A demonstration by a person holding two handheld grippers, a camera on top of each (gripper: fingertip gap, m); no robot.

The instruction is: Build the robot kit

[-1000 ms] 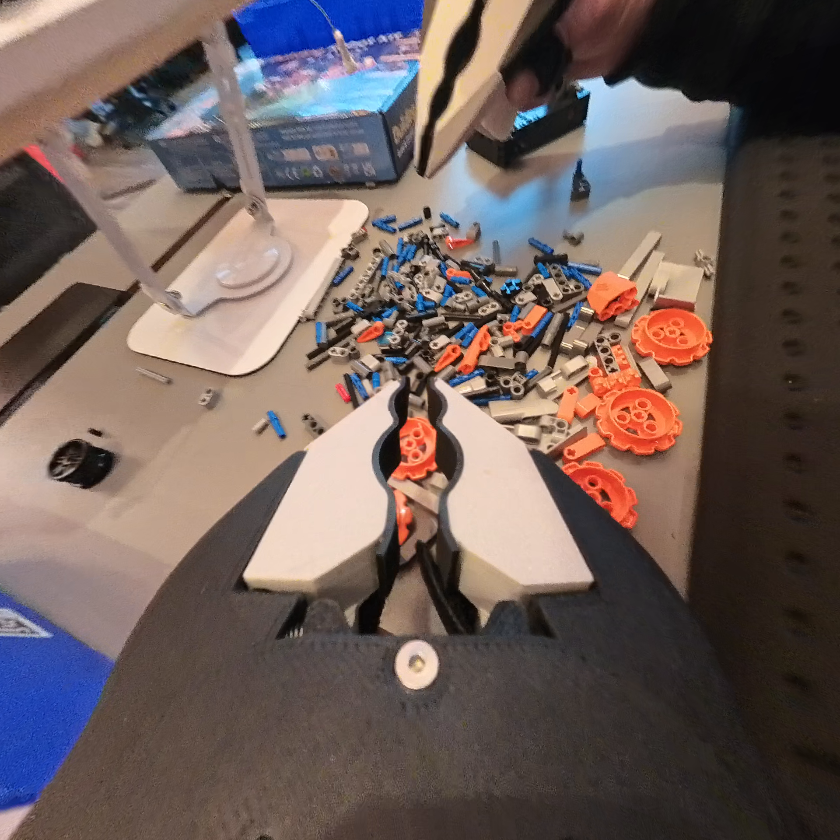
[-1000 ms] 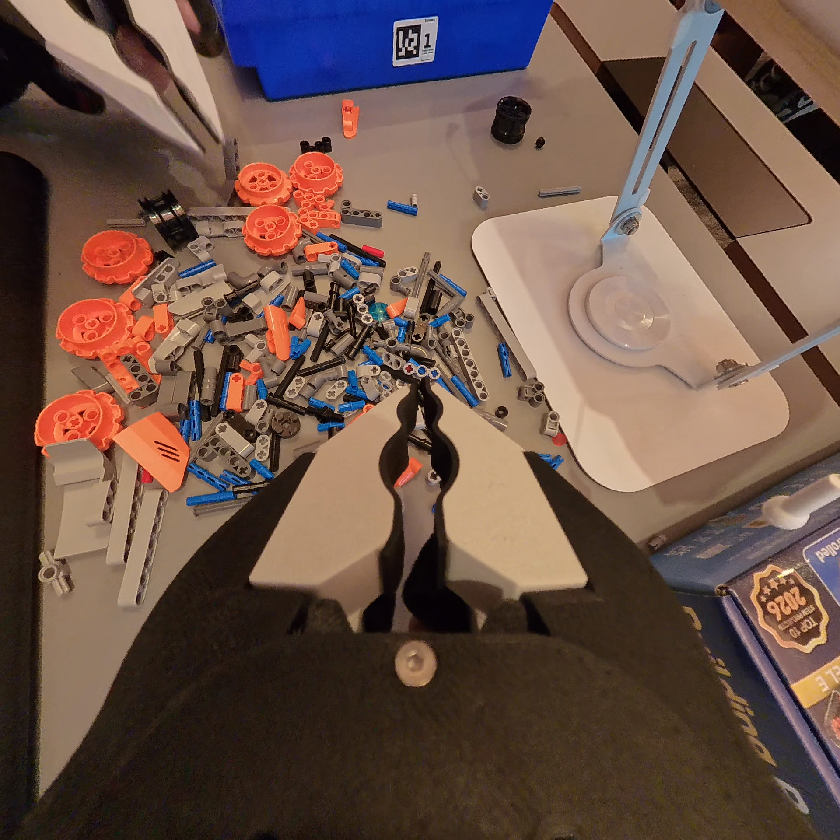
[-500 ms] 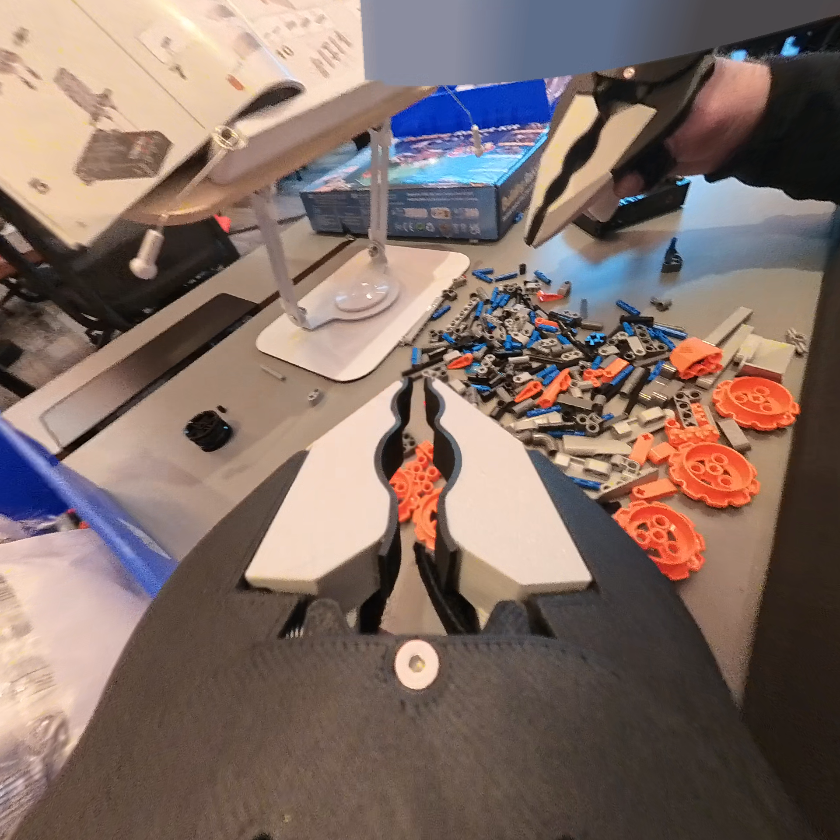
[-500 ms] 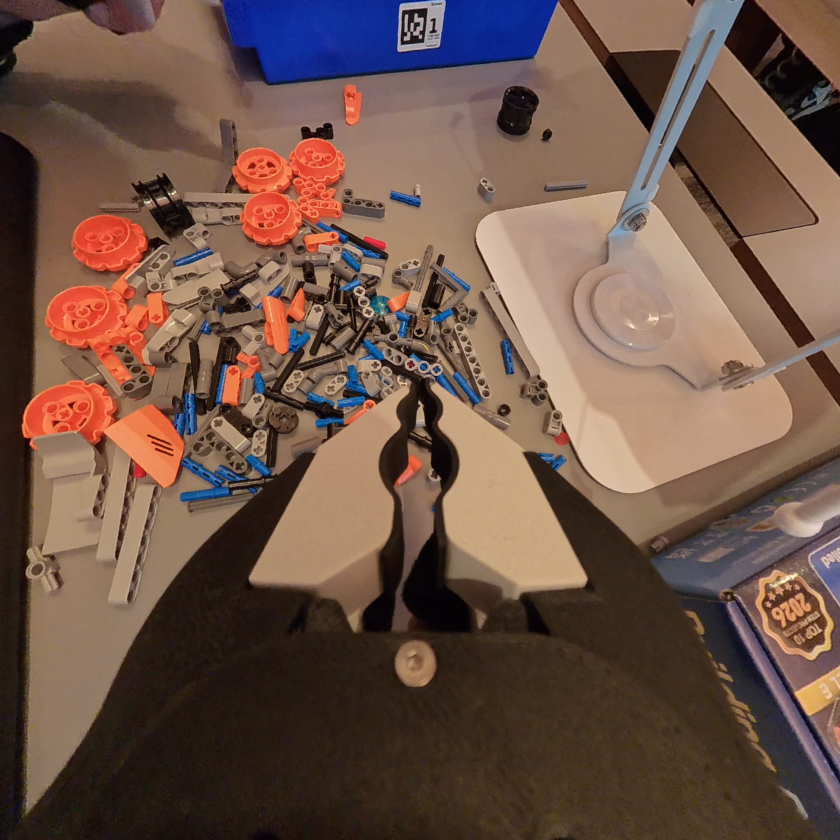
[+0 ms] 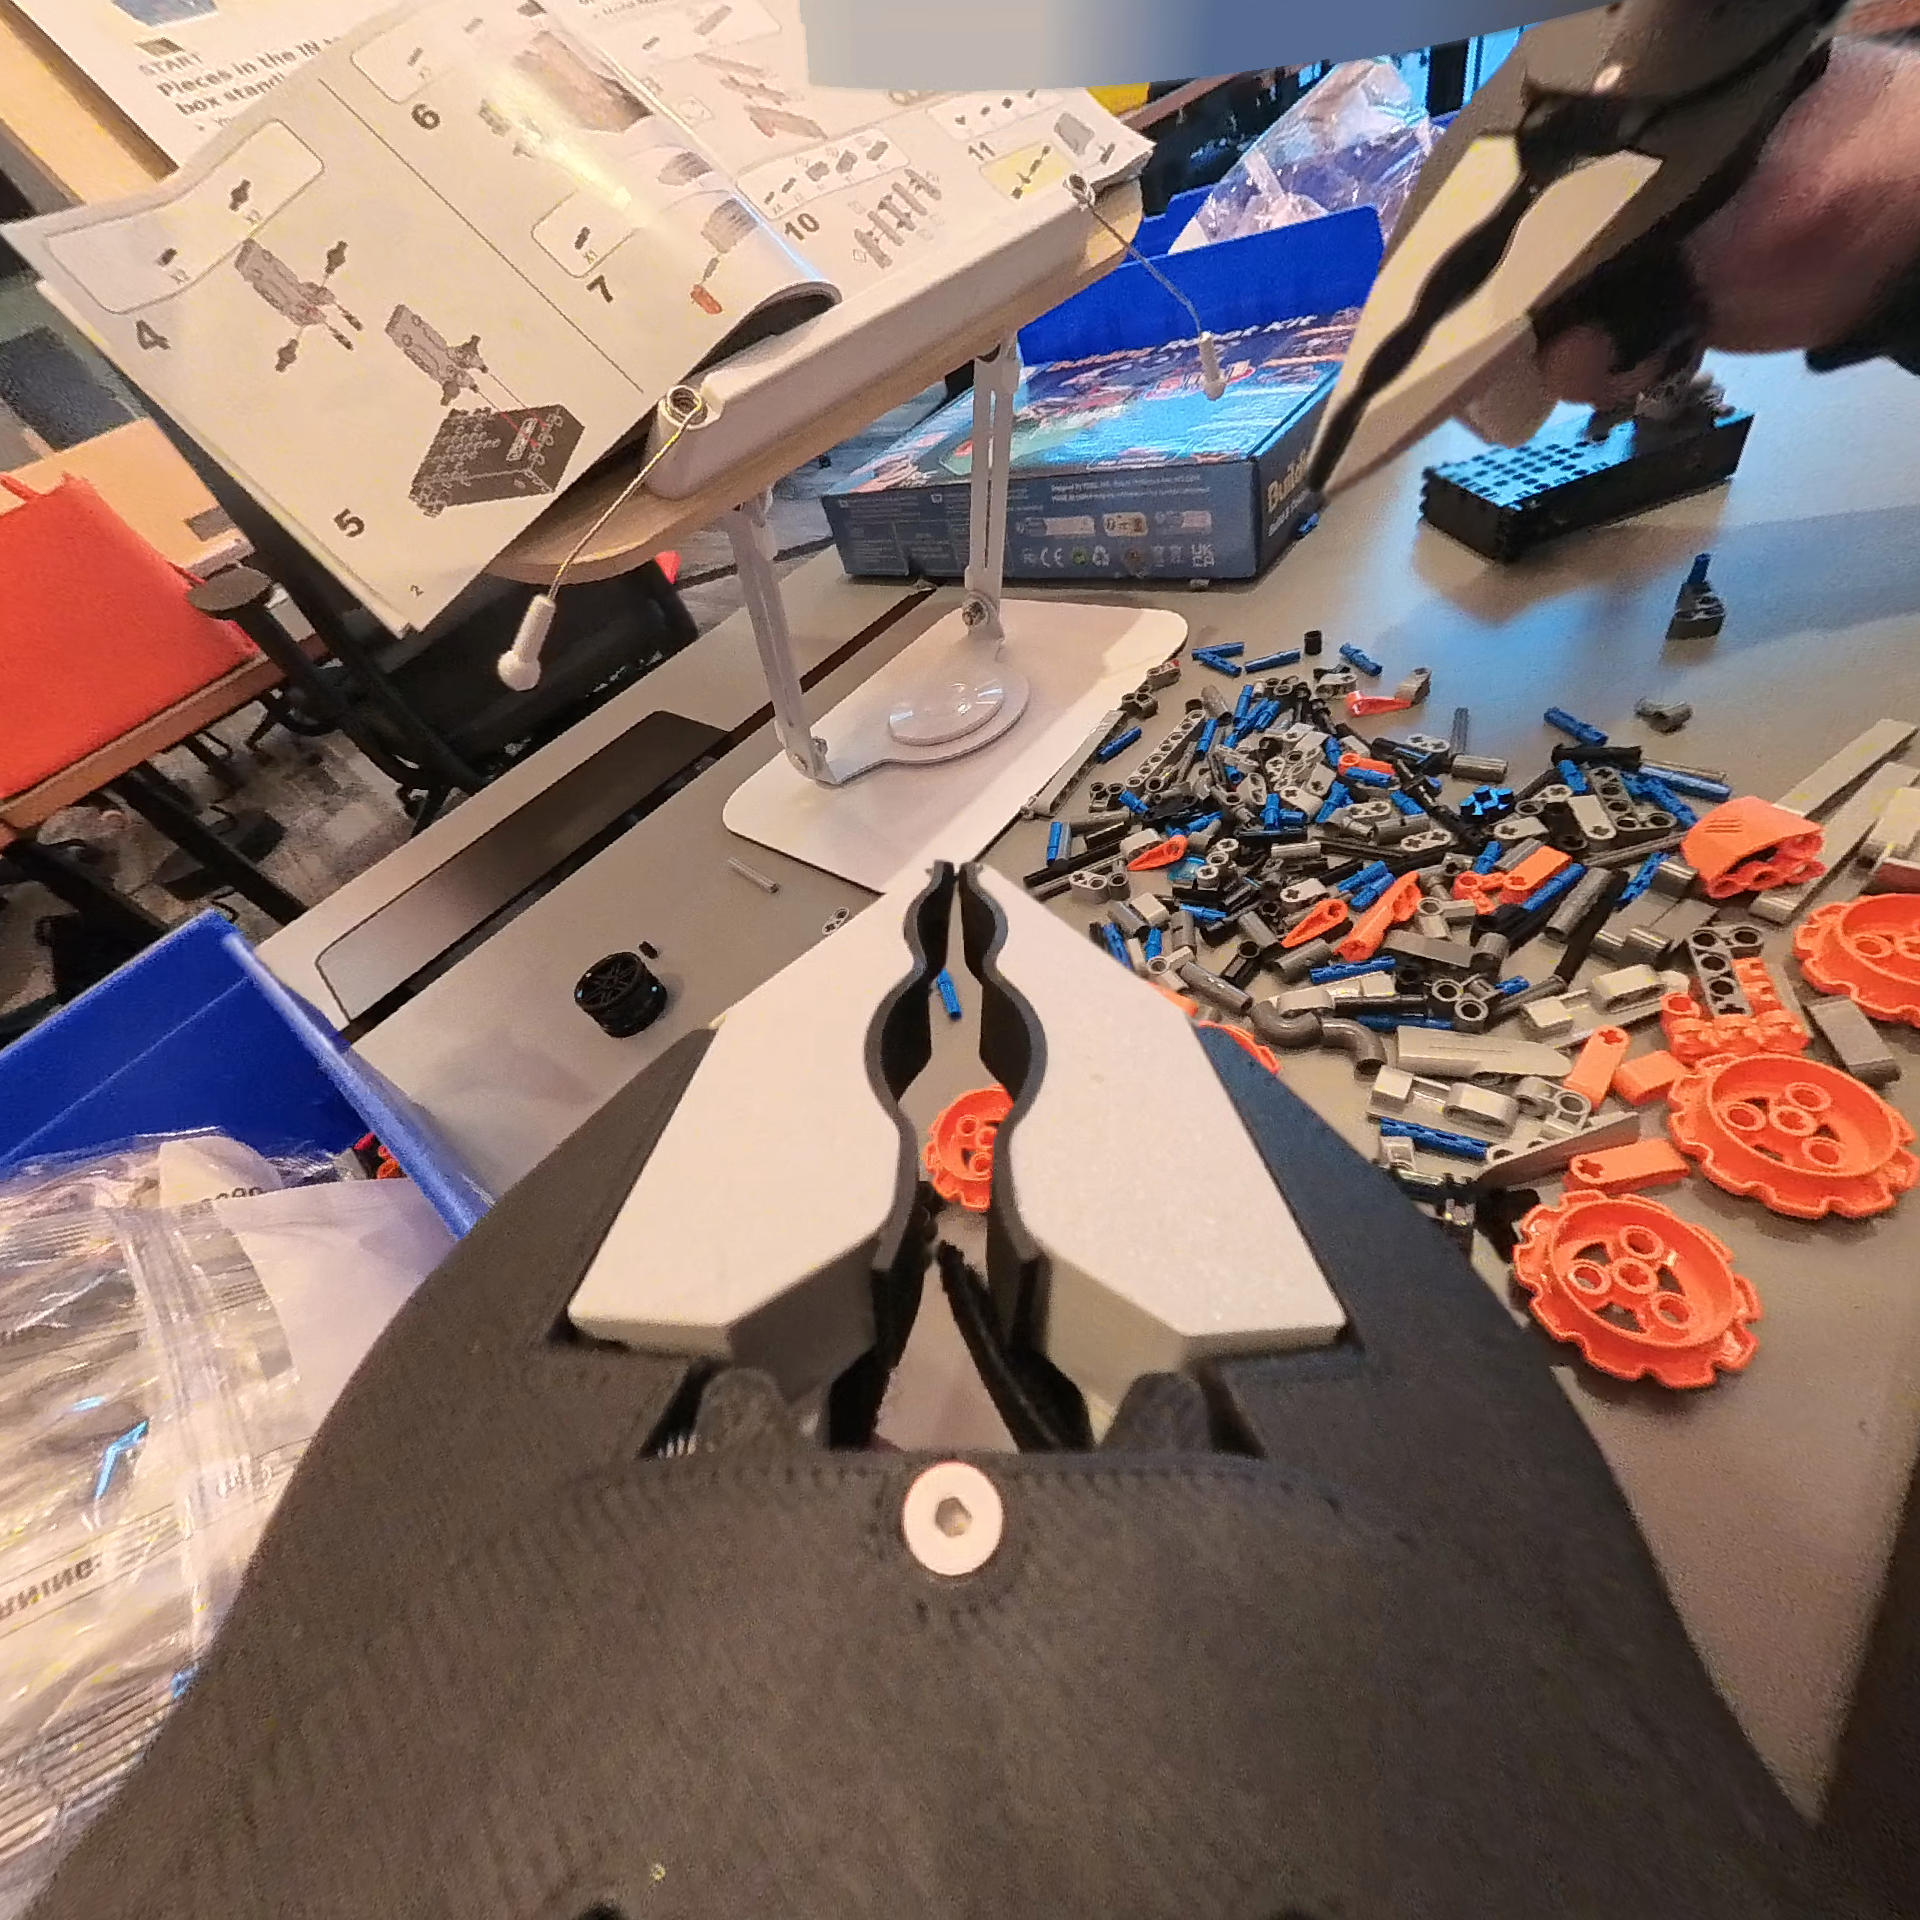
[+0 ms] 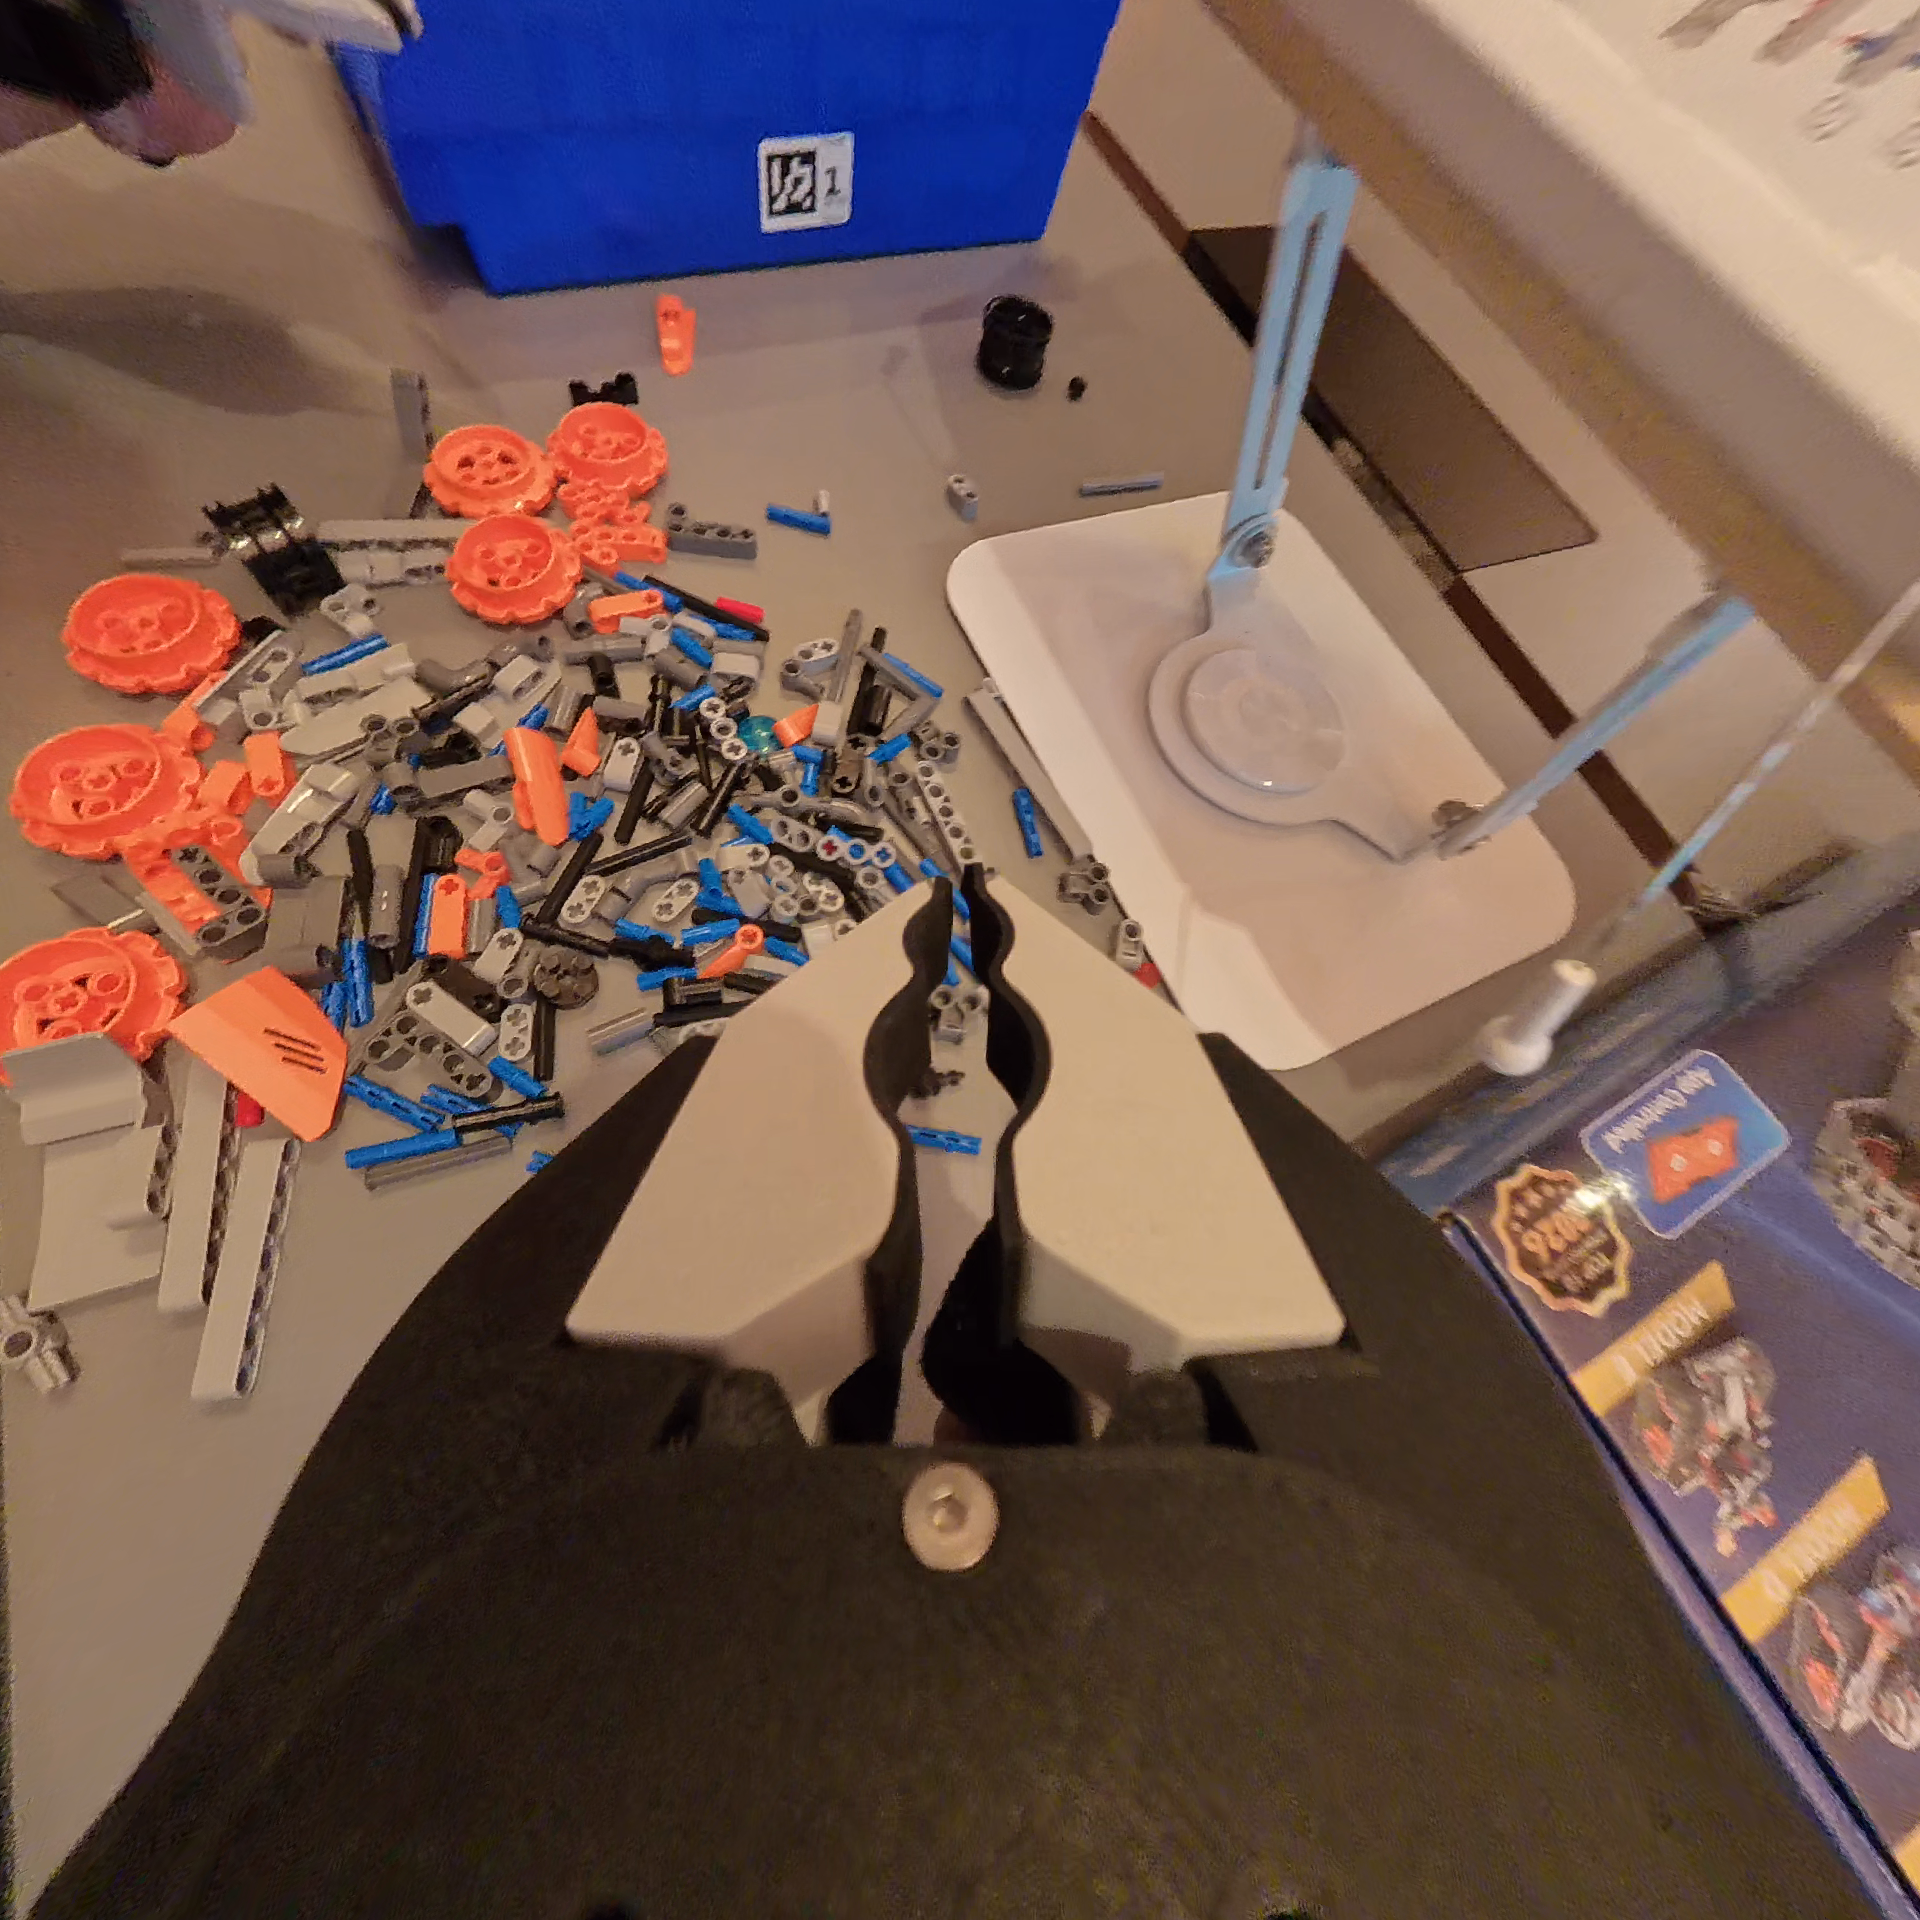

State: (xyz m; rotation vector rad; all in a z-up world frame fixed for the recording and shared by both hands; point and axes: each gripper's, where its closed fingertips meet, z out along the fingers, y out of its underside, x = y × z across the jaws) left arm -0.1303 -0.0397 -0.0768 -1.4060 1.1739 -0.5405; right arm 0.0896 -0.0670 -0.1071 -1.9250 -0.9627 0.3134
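Both grippers' fingers nearly closed, empty, above brick pile (image 6: 582, 831).

— What carries it all?
— A grey table (image 6: 1039, 416). A heap of small building pieces (image 6: 623, 810) covers its middle, orange wheels (image 6: 99, 790) at the heap's left.
— And around it?
— A white stand base (image 6: 1299, 831) right, blue bin (image 6: 727, 125) far, printed box (image 6: 1714, 1351) near right.

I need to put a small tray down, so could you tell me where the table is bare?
Bare grey table lies near the right gripper, below the long grey beams. A narrower strip runs between the blue bin and the orange wheels. The loose brick pile is crowded.
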